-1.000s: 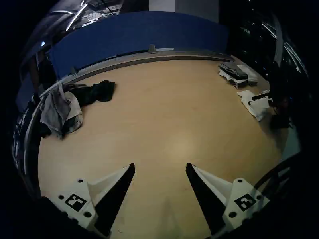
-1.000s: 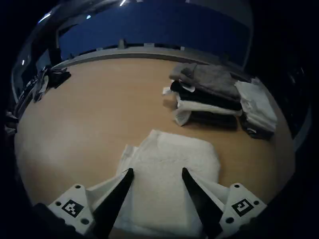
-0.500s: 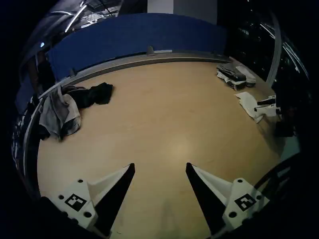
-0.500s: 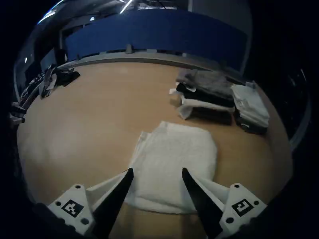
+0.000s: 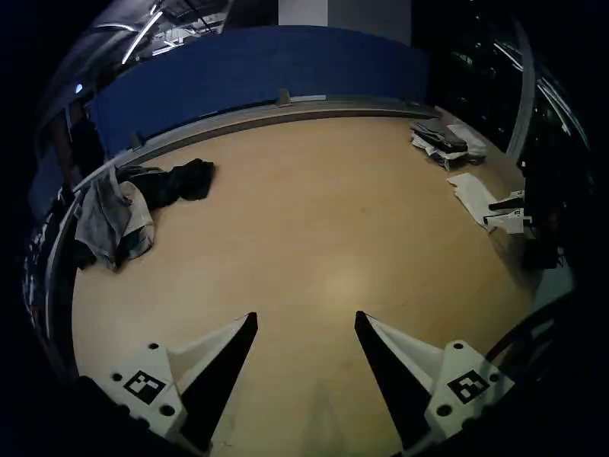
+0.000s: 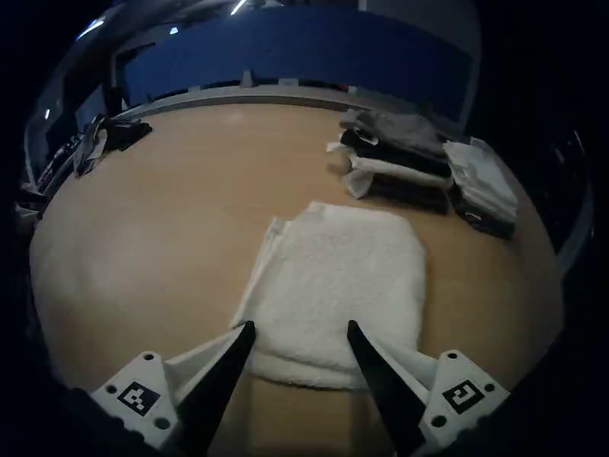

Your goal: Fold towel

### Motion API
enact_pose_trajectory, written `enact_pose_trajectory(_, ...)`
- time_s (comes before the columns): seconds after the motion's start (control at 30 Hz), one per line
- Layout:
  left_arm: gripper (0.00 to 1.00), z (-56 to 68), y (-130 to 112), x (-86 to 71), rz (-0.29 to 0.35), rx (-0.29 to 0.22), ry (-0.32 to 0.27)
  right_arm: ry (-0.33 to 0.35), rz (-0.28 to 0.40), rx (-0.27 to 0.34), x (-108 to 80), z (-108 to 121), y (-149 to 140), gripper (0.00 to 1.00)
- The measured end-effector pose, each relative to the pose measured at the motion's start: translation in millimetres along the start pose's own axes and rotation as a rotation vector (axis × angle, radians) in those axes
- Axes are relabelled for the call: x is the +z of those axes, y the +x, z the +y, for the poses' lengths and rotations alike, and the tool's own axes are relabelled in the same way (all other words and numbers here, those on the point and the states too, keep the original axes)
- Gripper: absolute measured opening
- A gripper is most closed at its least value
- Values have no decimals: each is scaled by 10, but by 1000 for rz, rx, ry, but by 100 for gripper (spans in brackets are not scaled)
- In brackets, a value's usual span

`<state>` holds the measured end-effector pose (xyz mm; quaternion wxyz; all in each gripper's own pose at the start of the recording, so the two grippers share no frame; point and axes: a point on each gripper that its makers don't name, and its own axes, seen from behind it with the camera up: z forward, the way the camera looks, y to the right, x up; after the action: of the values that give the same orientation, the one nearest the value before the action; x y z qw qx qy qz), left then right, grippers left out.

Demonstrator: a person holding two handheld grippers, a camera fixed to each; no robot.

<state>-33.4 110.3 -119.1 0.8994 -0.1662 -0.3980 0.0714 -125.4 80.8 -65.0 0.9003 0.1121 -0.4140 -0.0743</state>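
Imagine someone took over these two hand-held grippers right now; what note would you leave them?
Left gripper: open, empty, over bare table.
Right gripper: open, tips at the near edge of the white towel, not gripping it.
Done: the white towel lies folded flat, close to the stack of folded towels.
To do: probably add it to that stack, then fetch the next piece from the crumpled heap at the table's edge.

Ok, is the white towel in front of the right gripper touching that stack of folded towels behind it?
Apart. The right gripper view shows a strip of bare table between the white towel and the stack of folded towels.
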Motion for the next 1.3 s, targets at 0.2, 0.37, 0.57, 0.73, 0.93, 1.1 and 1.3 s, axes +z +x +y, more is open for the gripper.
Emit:
enact_pose_trajectory(0.2,95,-26,12,-27,8,-3,7,4,26,14,-94,-25,90,95)
enact_pose_trajectory(0.37,95,-48,30,-38,16,-12,9,2,63,21,-264,-78,148,95)
enact_pose_trajectory(0.57,95,-45,30,-33,22,-13,5,1,91,37,-424,-138,167,95)
enact_pose_trajectory(0.73,95,-17,54,-42,37,-8,-4,14,131,51,-491,-239,268,96)
enact_pose_trajectory(0.93,95,-26,128,-48,74,-17,-10,63,225,65,-597,-523,580,100)
enact_pose_trajectory(1.1,95,-78,220,-67,126,-31,-7,65,345,53,-722,-731,966,100)
enact_pose_trajectory(1.3,95,-143,329,-90,190,-49,2,26,494,68,-885,-870,1385,100)
